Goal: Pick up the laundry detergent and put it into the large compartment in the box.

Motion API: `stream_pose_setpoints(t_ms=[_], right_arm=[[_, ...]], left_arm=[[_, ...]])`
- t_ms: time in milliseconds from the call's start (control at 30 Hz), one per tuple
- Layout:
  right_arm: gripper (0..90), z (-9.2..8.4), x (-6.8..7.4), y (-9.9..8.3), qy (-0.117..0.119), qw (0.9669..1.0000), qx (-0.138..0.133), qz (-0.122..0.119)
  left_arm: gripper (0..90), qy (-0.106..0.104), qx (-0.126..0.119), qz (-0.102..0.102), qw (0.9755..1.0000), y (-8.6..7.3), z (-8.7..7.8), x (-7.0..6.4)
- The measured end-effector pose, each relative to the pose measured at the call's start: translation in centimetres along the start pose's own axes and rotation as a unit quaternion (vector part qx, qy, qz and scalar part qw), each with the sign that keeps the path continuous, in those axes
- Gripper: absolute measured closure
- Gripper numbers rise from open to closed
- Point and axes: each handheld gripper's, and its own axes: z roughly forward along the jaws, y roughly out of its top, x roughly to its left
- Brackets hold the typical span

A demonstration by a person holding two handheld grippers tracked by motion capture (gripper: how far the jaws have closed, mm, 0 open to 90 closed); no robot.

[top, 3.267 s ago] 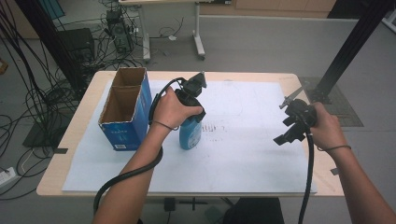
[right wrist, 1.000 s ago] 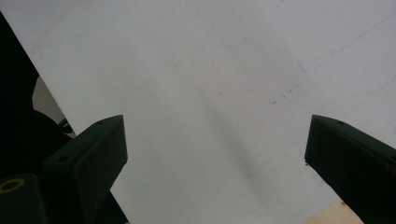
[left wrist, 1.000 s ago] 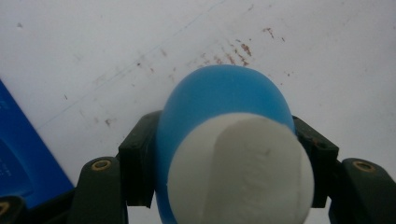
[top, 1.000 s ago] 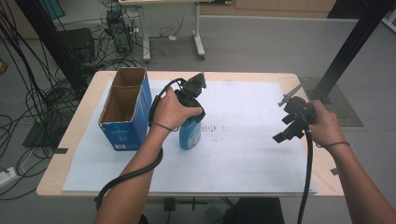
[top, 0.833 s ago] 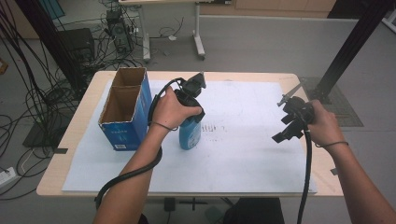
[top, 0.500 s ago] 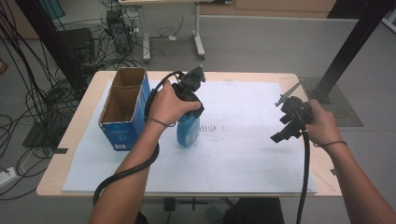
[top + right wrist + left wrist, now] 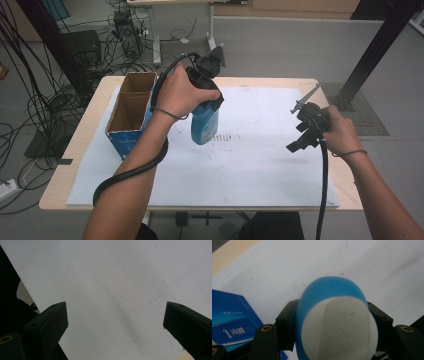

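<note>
From above, my left gripper (image 7: 206,100) clamps the blue bottle (image 7: 204,125) lifted off the white sheet (image 7: 260,150) beside the open box (image 7: 131,112); its own view shows the jaws pinching the bottle (image 7: 334,322); my right gripper (image 7: 115,322) gapes over bare sheet.

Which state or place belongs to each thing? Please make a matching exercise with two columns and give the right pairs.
Things:
1. blue bottle
2. cardboard box
3. right claw
4. white sheet

States or places:
a. open, holding nothing
b. gripped by the left claw, above the table
c. spread flat over the tabletop
d. top open, standing at the left side of the table

Pairs: 1-b, 2-d, 3-a, 4-c
</note>
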Motion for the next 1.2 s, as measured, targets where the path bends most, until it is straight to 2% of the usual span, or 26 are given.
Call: stream_pose_setpoints(t_ms=[33, 67, 167, 333, 367, 600, 633, 700, 967, 1200], right_arm=[[5.6, 0.0, 0.0, 0.0, 0.0, 1.0, 0.0, 0.0], [5.6, 0.0, 0.0, 0.0, 0.001, 1.0, -0.001, 0.001], [5.6, 0.0, 0.1, 0.0, 0.002, 1.0, -0.003, 0.001], [5.6, -0.1, 0.2, -0.1, 0.003, 1.0, -0.005, -0.002], [5.6, -0.2, 0.1, -0.2, 0.003, 1.0, -0.004, -0.004], [5.6, -0.2, 0.0, -0.3, 0.006, 0.9999, -0.011, -0.002], [5.6, -0.2, 0.0, -0.3, 0.007, 0.9999, -0.013, -0.002], [5.6, -0.2, 0.1, -0.4, 0.01, 0.9998, -0.017, 0.001], [5.6, -0.1, 0.1, -0.3, 0.009, 0.9998, -0.018, -0.003], [5.6, -0.1, 0.1, -0.2, 0.011, 0.9997, -0.02, -0.003]], left_arm=[[37.5, 0.0, 0.0, 0.0, 1.0, 0.0, 0.0, 0.0], [37.6, -0.001, -0.005, 0.003, 1.0, 0.3, -0.8, -0.3], [37.5, -0.006, -0.011, 0.006, 0.9999, 0.6, -2.0, -0.5], [37.5, -0.016, -0.012, 0.007, 0.9998, 0.9, -3.2, -0.8], [37.6, -0.014, -0.02, 0.005, 0.9997, 1.1, -3.9, -0.9], [37.5, 0.001, -0.02, 0.01, 0.9997, 1.8, -5.7, -1.3], [37.5, 0.002, -0.011, 0.022, 0.9997, 1.9, -6.1, -1.1], [37.5, 0.003, -0.01, 0.023, 0.9997, 2.0, -6.6, -1.0], [37.6, 0.006, -0.017, 0.022, 0.9996, 2.4, -7.7, -1.2], [37.6, -0.001, -0.02, 0.018, 0.9996, 2.2, -8.5, -0.9]])
